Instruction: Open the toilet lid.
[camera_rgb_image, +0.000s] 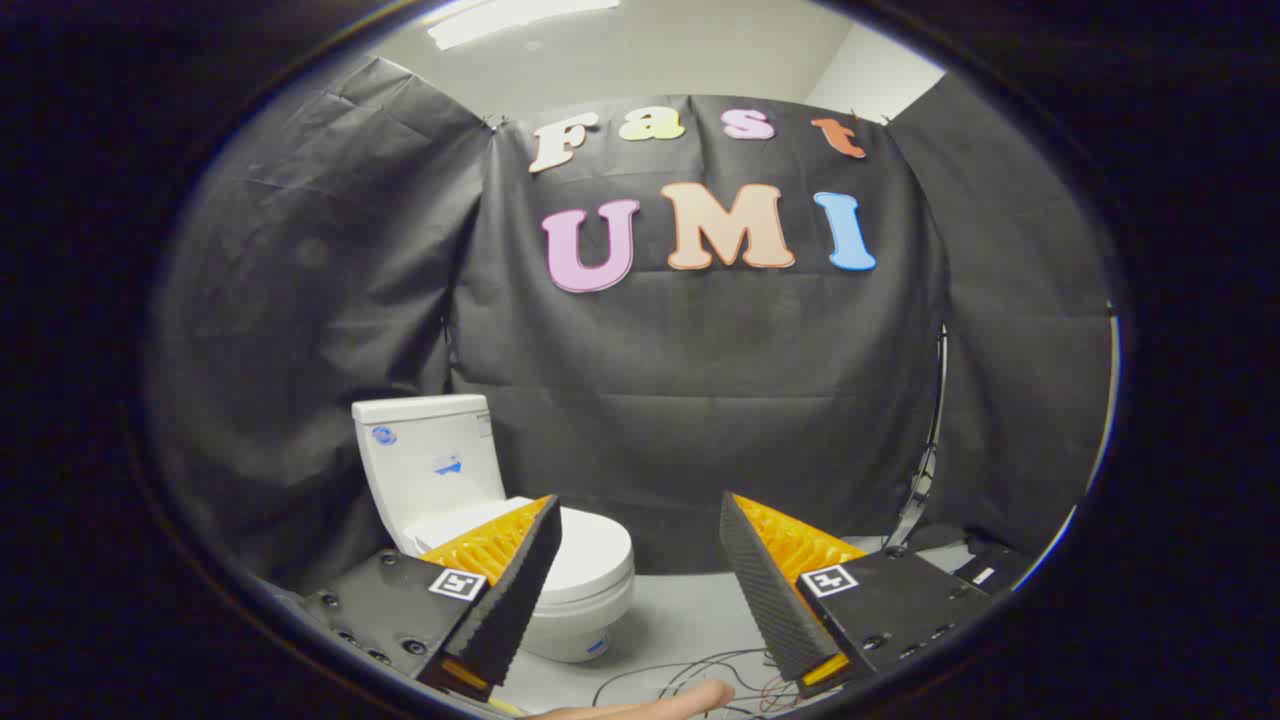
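A white toilet (560, 600) stands on the floor against the black cloth wall, beyond the fingers and off to the left. Its lid (592, 553) lies flat and closed over the bowl, and the left finger (505, 590) covers part of it. The tank (430, 460) rises upright behind the lid. My gripper (640, 520) is open, its two fingers wide apart with nothing between them. It hangs well short of the toilet and touches nothing.
Loose cables (690, 675) trail over the grey floor just ahead of the fingers. Part of a person's hand (650, 705) shows below them. A curved metal stand (930, 450) leans at the wall on the right, with dark gear (985, 570) near its foot.
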